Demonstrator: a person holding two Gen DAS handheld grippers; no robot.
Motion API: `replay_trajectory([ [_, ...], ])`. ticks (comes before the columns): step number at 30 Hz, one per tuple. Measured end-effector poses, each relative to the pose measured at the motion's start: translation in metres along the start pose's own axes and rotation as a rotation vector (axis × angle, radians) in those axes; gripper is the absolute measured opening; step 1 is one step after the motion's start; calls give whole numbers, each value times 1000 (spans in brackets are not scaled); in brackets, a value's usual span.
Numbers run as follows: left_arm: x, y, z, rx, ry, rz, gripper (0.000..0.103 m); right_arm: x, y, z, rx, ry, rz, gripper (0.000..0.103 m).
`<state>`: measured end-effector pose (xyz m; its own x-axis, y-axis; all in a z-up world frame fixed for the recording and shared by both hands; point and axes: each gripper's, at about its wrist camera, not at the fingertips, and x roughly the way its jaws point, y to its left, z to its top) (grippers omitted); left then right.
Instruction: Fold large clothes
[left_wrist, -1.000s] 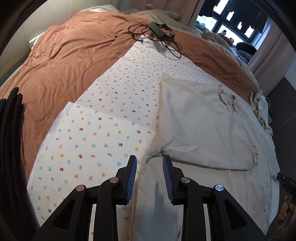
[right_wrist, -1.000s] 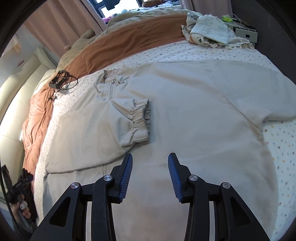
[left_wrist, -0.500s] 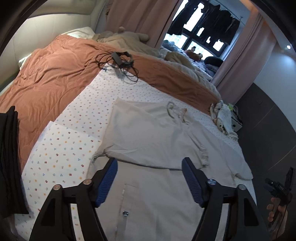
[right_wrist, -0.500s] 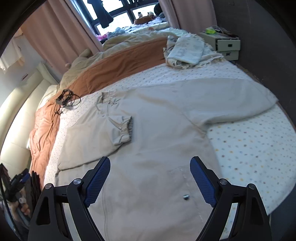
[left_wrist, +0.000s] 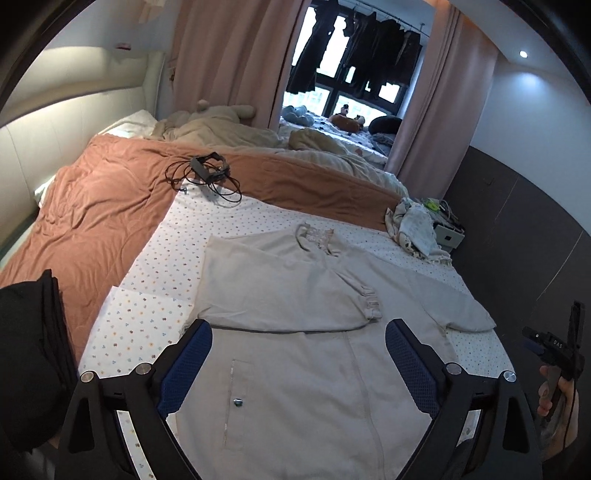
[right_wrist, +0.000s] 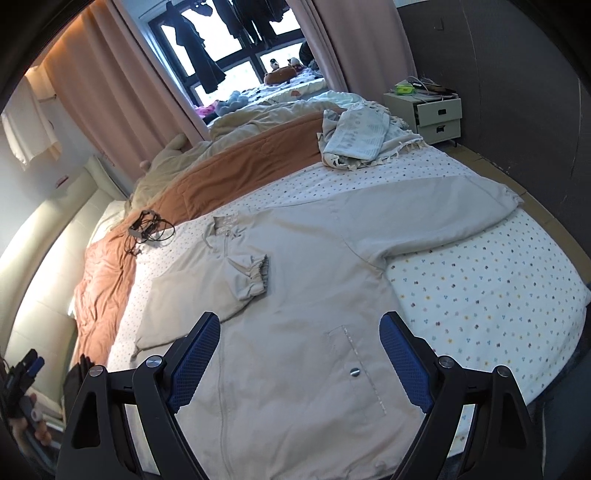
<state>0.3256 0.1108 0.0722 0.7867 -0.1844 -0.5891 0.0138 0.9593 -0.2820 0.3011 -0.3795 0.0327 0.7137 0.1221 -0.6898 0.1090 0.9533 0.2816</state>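
Jacket: my beige jacket (right_wrist: 295, 295) lies flat on the spotted sheet (right_wrist: 480, 288), collar away from me, hem nearest
Left sleeve: already folded across the chest, cuff (right_wrist: 255, 277) near the middle
Right sleeve: sleeve (right_wrist: 443, 214) stretched straight out to my right, long axis across the bed
My left gripper (left_wrist: 298, 354): jaws wide apart, holding nothing, above the hem
My right gripper (right_wrist: 300, 350): jaws wide apart, empty, nearer that outstretched sleeve
Next, I judge: the right one reaches rightward for it
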Motion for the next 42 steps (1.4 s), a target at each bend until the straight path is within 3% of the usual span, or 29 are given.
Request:
replay_trajectory([
  [9, 24, -54, 2, 78, 19, -6, 96, -6, -48, -8, 68, -63, -3, 89],
  [18, 102, -113, -7, 80, 41, -25, 96, 15, -109, -4, 200, -140, -27, 89],
  [29, 198, -151, -8, 129, 129, -11, 96, 76, -185, 11, 435, -213, -36, 88],
  [36, 254, -165, -3, 141, 169, 4, 96, 134, -225, 25, 531, -194, -10, 87],
  [38, 274, -172, -2, 144, 183, 5, 96, 152, -235, 26, 552, -176, -1, 80],
  [42, 314, -186, -6, 146, 222, -16, 94, 180, -250, 35, 579, -141, 20, 78],
])
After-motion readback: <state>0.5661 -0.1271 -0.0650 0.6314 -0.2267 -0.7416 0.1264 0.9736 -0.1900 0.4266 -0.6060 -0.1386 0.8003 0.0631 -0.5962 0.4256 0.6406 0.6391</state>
